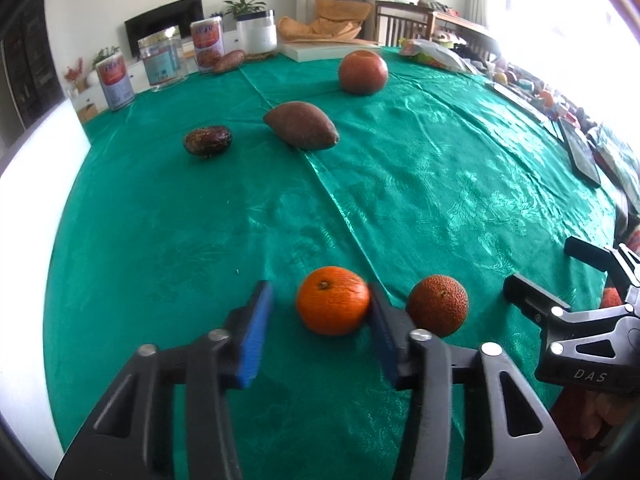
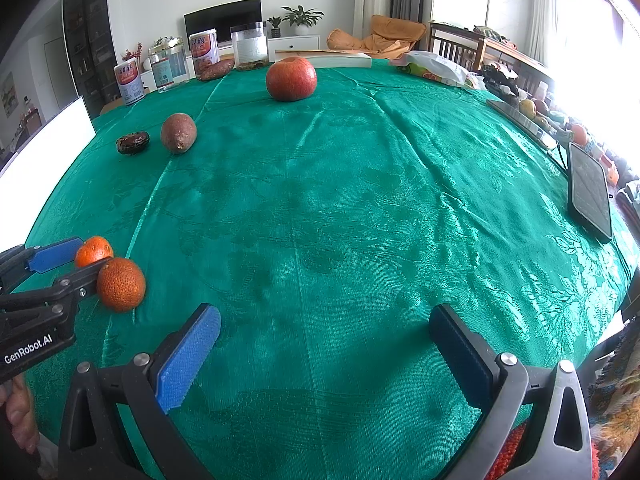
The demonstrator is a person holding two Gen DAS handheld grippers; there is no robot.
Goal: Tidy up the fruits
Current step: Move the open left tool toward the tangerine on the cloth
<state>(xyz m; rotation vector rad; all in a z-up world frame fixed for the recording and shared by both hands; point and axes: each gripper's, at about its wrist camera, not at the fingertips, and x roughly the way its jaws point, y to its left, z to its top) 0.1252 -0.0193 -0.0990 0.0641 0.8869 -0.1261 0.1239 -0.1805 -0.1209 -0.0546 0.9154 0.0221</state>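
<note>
Bench under a green patterned cloth fills both views. 2 grippers are seen low in the frames.

Left gripper: jaws parted around a bright orange mandarin at lower centre of the left wrist view; the right-hand blue pad touches the fruit, the left-hand pad stands apart from it. No grip is closed on it. In the right wrist view the same gripper enters from the lower left edge.

Right gripper: jaws spread wide at the bottom of the right wrist view, bare cloth between them, nothing held.

Fruits, largest first:
- Large red-orange round fruit, upper centre, far side of the bench.
- Brown tapered fruit, upper centre-left.
- Rough-skinned orange fruit, just beside the mandarin, outside the left gripper's jaws.
- Dark wrinkled fruit, left of the brown one, apart from it.

2 tins and 2 jars are noted along the upper left edge.
</note>
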